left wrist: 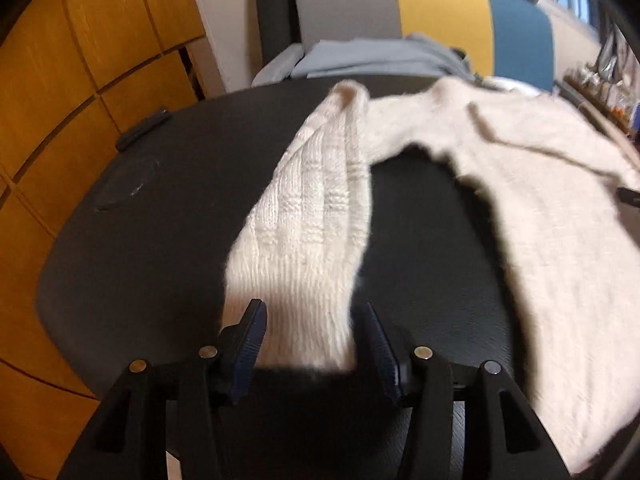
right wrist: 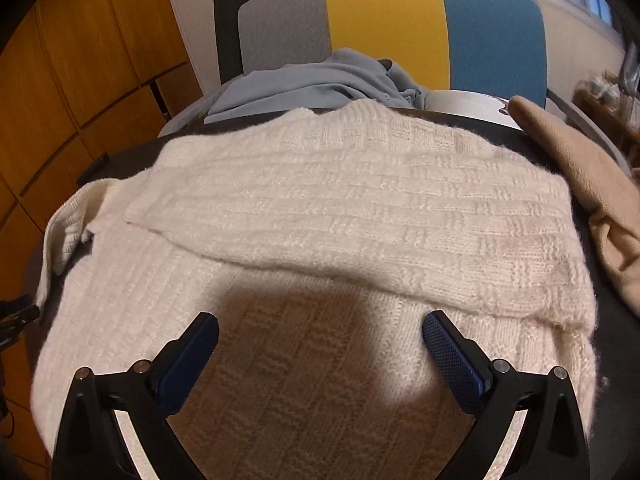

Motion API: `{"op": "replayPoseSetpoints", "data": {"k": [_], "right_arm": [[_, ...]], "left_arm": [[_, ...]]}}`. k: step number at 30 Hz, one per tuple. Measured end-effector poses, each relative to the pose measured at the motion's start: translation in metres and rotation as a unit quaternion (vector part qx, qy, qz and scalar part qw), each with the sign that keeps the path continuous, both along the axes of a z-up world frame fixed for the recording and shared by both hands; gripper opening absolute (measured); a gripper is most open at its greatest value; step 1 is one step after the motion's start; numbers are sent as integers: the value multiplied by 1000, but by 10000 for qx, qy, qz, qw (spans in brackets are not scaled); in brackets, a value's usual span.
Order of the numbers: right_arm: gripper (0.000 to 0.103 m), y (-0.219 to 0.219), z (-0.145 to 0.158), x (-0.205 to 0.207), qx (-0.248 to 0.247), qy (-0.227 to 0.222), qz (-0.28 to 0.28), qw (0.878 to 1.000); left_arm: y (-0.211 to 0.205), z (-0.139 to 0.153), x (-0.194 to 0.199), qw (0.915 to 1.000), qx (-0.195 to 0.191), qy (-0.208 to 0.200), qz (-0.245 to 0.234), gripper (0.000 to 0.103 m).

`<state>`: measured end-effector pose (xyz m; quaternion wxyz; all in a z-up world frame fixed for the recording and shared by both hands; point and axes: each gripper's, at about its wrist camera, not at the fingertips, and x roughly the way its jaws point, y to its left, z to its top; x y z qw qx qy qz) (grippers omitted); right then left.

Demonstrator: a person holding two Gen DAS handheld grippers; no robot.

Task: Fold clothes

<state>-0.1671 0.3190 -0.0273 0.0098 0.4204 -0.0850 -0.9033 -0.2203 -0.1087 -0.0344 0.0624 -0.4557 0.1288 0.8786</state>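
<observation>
A cream knitted sweater (right wrist: pixel 340 208) lies spread on a black table (left wrist: pixel 160 208). One sleeve is folded across its body in the right wrist view. The other sleeve (left wrist: pixel 312 216) stretches out towards me in the left wrist view, its cuff end lying between the jaws of my left gripper (left wrist: pixel 314 314), which stands open around it. The sweater's body (left wrist: pixel 560 216) lies to the right there. My right gripper (right wrist: pixel 320 334) is open and empty, hovering just above the sweater's body.
A grey, yellow and blue chair back (right wrist: pixel 392 24) stands behind the table with a light blue garment (right wrist: pixel 320 84) on it. A tan cloth (right wrist: pixel 592 176) lies at the right. A dark remote (left wrist: pixel 142 130) and wooden cabinets (left wrist: pixel 60 80) are at the left.
</observation>
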Motion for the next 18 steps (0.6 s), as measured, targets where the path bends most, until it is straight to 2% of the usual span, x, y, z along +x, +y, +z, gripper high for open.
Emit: {"op": "replayPoseSetpoints", "data": {"k": [2, 5, 8, 9, 10, 11, 12, 14, 16, 17, 18], "right_arm": [[103, 2, 0, 1, -51, 23, 0, 10000], [103, 5, 0, 2, -152, 66, -3, 9999], [103, 6, 0, 2, -225, 96, -4, 9997], [103, 6, 0, 2, -220, 97, -3, 9997], [103, 6, -1, 2, -215, 99, -3, 9997], [103, 6, 0, 2, -216, 101, -1, 9997], [103, 6, 0, 3, -219, 104, 0, 9997], [103, 7, 0, 4, -267, 127, 2, 9996], [103, 9, 0, 5, -311, 147, 4, 9994], [103, 10, 0, 5, -332, 156, 5, 9993], [103, 10, 0, 5, -354, 167, 6, 9992]], "left_arm": [[4, -5, -7, 9999, -146, -30, 7, 53], [3, -5, -13, 9998, -89, -142, 106, 52], [-8, -2, -17, 9985, 240, -397, 301, 39], [-12, 0, -19, 9972, 391, -504, 383, 31], [-17, 3, -22, 9947, 665, -638, 466, 24], [-24, 8, -24, 9895, 1112, -759, 522, 21], [-32, 13, -25, 9797, 1710, -878, 567, 12], [-41, 24, -24, 9600, 2573, -948, 567, 12], [-48, 35, -24, 9304, 3492, -981, 526, 9], [-50, 41, -23, 9145, 3894, -979, 486, 8], [-47, 48, -23, 9023, 4187, -942, 407, 8]]}}
